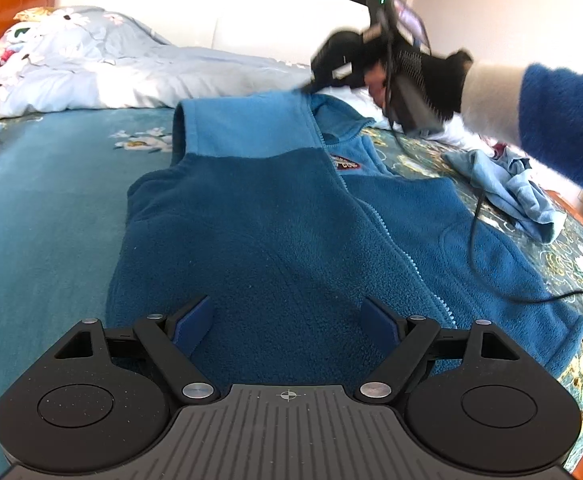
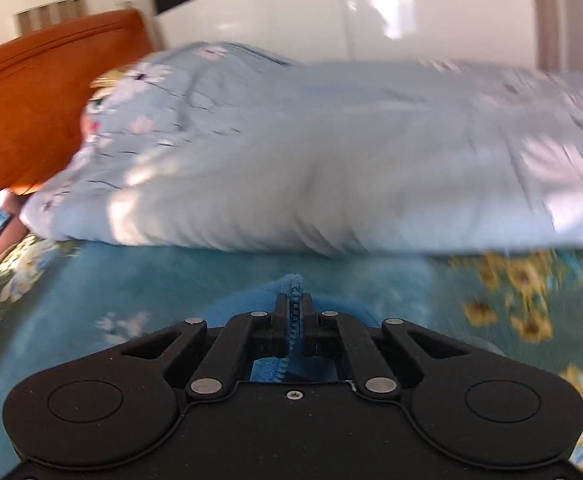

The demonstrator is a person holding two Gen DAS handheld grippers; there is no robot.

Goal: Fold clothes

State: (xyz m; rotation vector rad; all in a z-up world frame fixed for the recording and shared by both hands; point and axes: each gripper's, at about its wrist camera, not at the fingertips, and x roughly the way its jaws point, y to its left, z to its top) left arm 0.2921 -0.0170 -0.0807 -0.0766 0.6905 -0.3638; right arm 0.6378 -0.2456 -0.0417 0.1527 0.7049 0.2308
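Vest [image 1: 275,216]: blue fleece, sleeveless, zip front, spread flat on the bed, hem toward the near edge and collar toward the far side where the duvet lies; one front panel looks already turned over the other.
Zip edge: in the right wrist view a strip of fleece with zipper teeth [image 2: 294,312] runs straight up between the closed fingers.
Right hand-held gripper [image 2: 294,316]: clamped tight on that zipper edge at the collar end; in the left wrist view it shows blurred at the vest's far corner.
Left hand-held gripper [image 1: 287,326]: jaws wide apart over the hem end, nothing between the blue pads, holding nothing.
Bed [image 1: 31,220]: teal flowered cover under the vest.
Duvet [image 2: 311,160]: pale flowered, bunched along the far side just beyond the collar.
Other garment [image 1: 511,192]: light blue, crumpled near the right edge of the bed, apart from the vest.
Cable [image 1: 475,240]: black, trailing across the vest's right panel.
Step, as I judge it: lifting the collar to fold the vest.
Risk one: the grip is on a thin zip edge only, so fleece may slip out under its own weight.
Risk two: with the hem unpinned, the whole vest may drag instead of folding.
Risk three: the cable could snag under the fold.
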